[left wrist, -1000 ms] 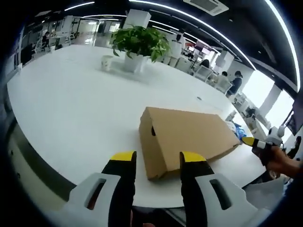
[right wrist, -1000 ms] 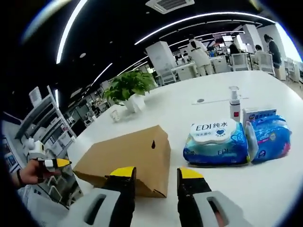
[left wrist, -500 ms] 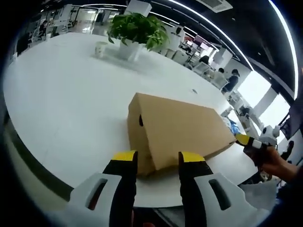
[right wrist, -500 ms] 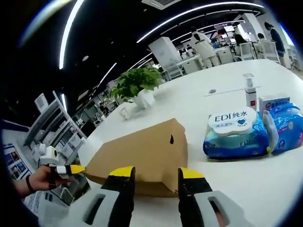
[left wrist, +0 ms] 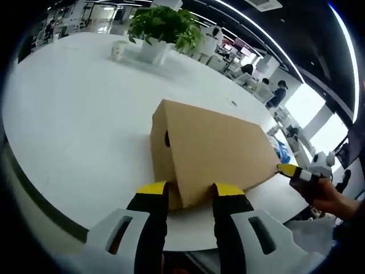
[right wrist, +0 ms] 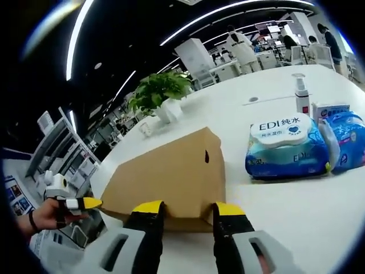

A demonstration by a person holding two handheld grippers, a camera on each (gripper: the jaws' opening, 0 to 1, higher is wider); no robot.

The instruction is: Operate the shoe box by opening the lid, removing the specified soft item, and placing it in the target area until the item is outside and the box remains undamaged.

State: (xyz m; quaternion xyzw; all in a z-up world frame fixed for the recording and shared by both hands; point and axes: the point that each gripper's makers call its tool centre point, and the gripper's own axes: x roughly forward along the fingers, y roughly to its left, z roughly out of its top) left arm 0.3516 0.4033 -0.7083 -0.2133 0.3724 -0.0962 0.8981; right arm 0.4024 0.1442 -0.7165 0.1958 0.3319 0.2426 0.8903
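Observation:
The brown cardboard shoe box point(left wrist: 214, 149) lies on the white table point(left wrist: 74, 120) with its lid down. My left gripper point(left wrist: 190, 190) is open, and the box's near bottom corner sits just between its yellow-tipped jaws. In the right gripper view the same box point(right wrist: 171, 177) shows from its other end, and my right gripper point(right wrist: 187, 209) is open around that lower edge. The right gripper point(left wrist: 295, 172), held in a hand, touches the box's far corner. The left gripper point(right wrist: 84, 202) appears at the box's left end.
A potted plant point(left wrist: 164, 28) and a small cup point(left wrist: 118, 50) stand far back on the table. Right of the box lie a blue wipes pack point(right wrist: 288, 148), a blue packet point(right wrist: 348, 145) and a pump bottle point(right wrist: 301, 94). The table edge runs close below both grippers.
Both grippers have moved in toward the box, so its corners now sit between the jaws. The box has not shifted and the lid stays down.

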